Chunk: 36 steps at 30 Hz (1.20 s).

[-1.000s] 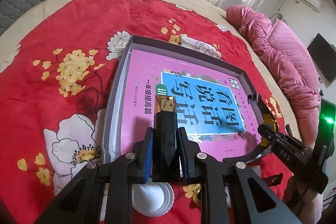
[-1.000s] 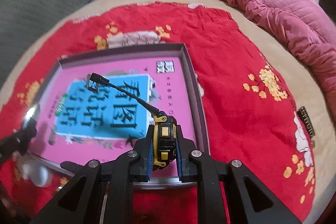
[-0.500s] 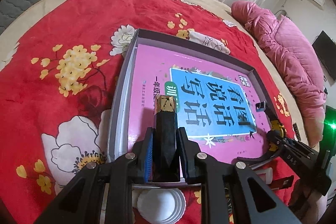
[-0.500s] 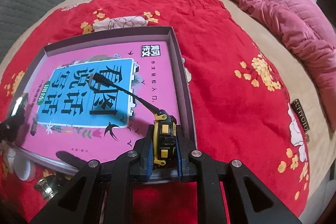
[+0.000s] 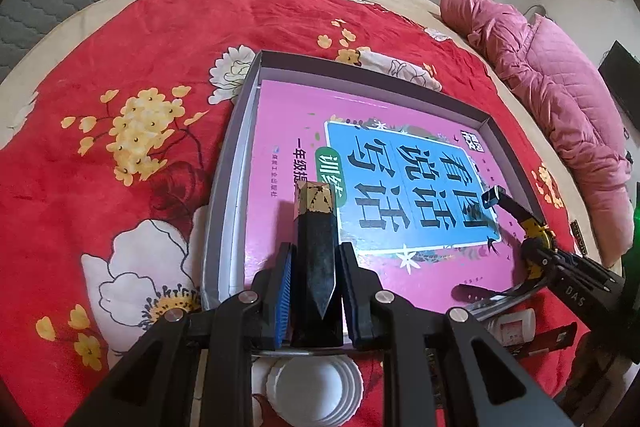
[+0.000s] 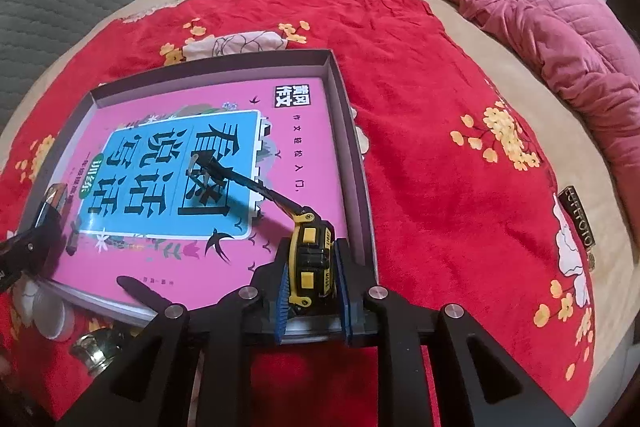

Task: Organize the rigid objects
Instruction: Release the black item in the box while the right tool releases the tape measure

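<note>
I am working over a big bed with a red flower blanket (image 5: 132, 75). A pink puffy quilt (image 6: 540, 7) lies bunched up along the far right side of the bed.

In the middle of the blanket sits a flat grey box tray (image 5: 230, 163). A pink book (image 6: 296, 163) with a blue panel of big black writing lies flat inside it and fills most of the floor.

My left gripper (image 5: 314, 291) reaches out low over the near left edge of the tray, pointing forward across the book. Its two fingers are squeezed in on a black stick with a gold tip (image 5: 314, 247). The stick stands between the blue pads with the gold end pointing away from me, over the book.

My right gripper (image 6: 310, 279) reaches over the near right corner of the tray. Its fingers are pressed tight on a yellow and black tape measure (image 6: 310, 259). A dark strap comes out of the tape measure and stretches out over the blue panel, with a small loop at its end.

Just below my left gripper, on the blanket outside the tray, lies a round white lid (image 5: 314, 391). Near it, in the right view, a small shiny metal thing (image 6: 96, 351) rests on the blanket; I cannot tell what it is.
</note>
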Each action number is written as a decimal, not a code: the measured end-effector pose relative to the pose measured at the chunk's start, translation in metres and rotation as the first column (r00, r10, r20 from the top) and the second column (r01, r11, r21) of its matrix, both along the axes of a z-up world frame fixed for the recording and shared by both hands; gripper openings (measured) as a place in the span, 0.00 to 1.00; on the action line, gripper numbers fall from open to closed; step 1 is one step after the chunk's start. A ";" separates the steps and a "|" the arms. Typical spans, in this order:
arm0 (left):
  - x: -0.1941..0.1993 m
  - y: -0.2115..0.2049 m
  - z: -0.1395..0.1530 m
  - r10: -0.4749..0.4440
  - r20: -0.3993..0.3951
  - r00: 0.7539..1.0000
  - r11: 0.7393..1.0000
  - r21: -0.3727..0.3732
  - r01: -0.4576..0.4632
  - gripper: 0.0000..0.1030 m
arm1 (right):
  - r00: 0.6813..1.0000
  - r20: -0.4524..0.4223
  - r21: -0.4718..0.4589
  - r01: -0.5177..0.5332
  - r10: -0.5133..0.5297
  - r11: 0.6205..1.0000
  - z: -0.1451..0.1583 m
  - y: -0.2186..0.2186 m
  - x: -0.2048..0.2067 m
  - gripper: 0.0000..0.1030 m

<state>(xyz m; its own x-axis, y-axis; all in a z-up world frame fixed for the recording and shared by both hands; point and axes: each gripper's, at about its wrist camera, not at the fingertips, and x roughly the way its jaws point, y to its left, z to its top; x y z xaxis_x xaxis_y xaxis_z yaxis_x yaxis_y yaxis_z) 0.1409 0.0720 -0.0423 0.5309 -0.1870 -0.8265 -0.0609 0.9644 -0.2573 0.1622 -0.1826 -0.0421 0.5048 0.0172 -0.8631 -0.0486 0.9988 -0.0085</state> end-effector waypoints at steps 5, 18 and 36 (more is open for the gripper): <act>-0.001 -0.001 0.000 -0.006 0.001 1.000 1.000 0.010 0.006 0.22 | 0.999 0.039 0.014 -0.006 0.005 1.000 0.007 -0.001 -0.004 0.23; -0.001 0.001 -0.001 -0.016 0.000 1.000 1.000 -0.023 0.016 0.22 | 0.994 0.108 0.061 -0.017 0.011 0.998 0.023 -0.009 -0.017 0.44; -0.004 0.004 0.002 -0.017 0.004 1.000 0.999 -0.031 0.017 0.23 | 0.984 0.170 0.140 0.021 -0.044 0.990 0.041 -0.025 -0.041 0.53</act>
